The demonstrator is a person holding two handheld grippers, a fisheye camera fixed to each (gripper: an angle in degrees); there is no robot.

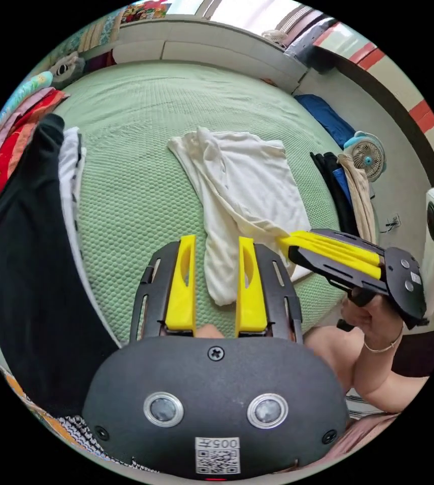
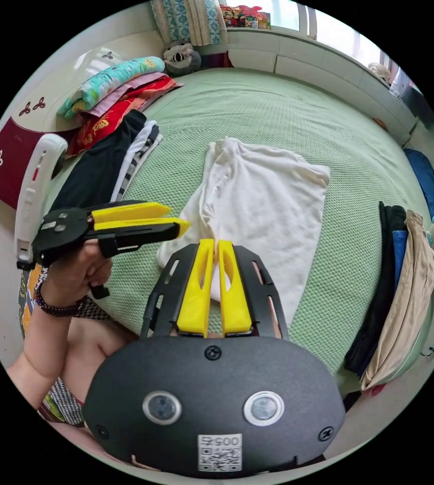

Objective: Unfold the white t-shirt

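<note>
Near hem of white t-shirt (image 2: pixel 257 212) hidden behind closed jaws of right gripper (image 2: pixel 215 247) at 6 o'clock. Dark garment (image 1: pixel 30 273) cut off by rim at 8 o'clock. Code label (image 1: pixel 217 455) too small to tell.

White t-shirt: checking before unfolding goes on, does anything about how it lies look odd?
The white t-shirt lies folded on the green bed, one long edge bunched into a rumpled roll. The right gripper pinches its near edge.
</note>
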